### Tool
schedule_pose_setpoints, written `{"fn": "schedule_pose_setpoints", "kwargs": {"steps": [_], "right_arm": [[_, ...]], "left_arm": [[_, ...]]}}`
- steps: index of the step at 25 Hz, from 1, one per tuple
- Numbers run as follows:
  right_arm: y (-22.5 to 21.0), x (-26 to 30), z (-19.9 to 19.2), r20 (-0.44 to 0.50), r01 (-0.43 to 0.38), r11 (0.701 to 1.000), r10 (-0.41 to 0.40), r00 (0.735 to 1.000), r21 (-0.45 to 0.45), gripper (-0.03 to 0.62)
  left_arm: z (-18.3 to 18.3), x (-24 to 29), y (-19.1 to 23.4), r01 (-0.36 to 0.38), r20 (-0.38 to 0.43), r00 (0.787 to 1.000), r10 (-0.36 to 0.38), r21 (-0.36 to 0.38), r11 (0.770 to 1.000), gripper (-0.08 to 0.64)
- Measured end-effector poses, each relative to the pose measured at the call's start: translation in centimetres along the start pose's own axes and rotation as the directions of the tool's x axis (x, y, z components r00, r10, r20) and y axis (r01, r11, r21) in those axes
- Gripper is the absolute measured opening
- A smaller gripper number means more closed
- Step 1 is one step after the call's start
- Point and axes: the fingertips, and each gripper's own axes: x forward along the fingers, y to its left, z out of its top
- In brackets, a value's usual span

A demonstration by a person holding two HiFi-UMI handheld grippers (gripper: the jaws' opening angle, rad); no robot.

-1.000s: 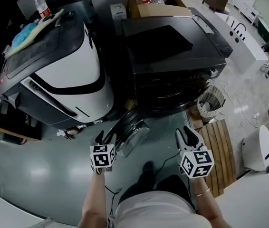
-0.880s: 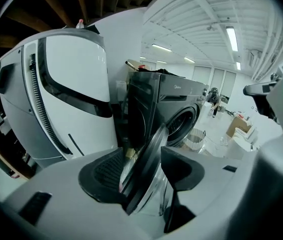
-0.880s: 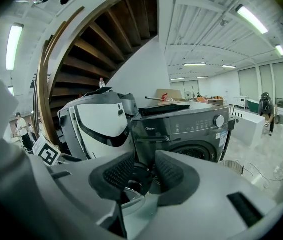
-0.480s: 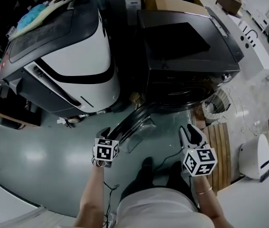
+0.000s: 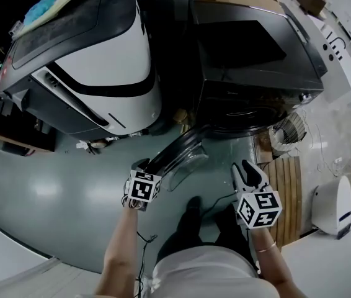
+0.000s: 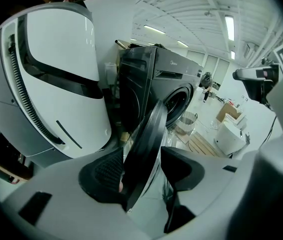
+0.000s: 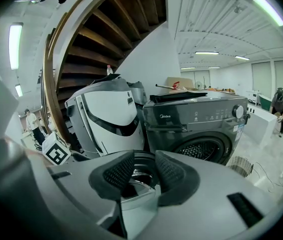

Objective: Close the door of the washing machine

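Note:
The dark grey washing machine (image 5: 250,61) stands at the upper right of the head view, its round door (image 5: 178,154) swung open toward me. My left gripper (image 5: 141,165) is at the door's outer edge. In the left gripper view the black door rim (image 6: 149,139) runs between the jaws of the left gripper (image 6: 142,159), close against the left pad (image 6: 106,171), with a gap showing on the right side. My right gripper (image 5: 245,169) hangs to the right of the door, open and holding nothing. Its own view looks past the right gripper (image 7: 144,171) to the door (image 7: 140,180) and drum opening (image 7: 201,149).
A large white-and-black machine (image 5: 88,61) stands just left of the washer. A wire basket (image 5: 287,129), a wooden slatted mat (image 5: 284,191) and a small white appliance (image 5: 337,203) are on the floor at the right. My feet are below the door.
Both grippers have sunk lower. The left one has tipped further down and closed in on the door's edge. The door stands open at about the same angle.

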Motion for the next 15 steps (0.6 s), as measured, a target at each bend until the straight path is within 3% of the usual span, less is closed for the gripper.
{"fn": "schedule_pose_setpoints", "kwargs": {"steps": [8,15], "right_arm": [[1.4,0.7,-0.7,-0.019,-0.041,0.999,0.041,0.999,-0.022,0.12],[0.6,-0.8,-2.4,-0.029,-0.045,0.999,0.045,0.999,-0.005,0.12]], "left_arm": [[-0.7,0.1,-0.1,-0.008,-0.04,0.999,0.008,0.005,1.0,0.23],[-1.8,-0.1,-2.7,0.018,-0.092,0.996,-0.017,0.009,1.0,0.223]]}}
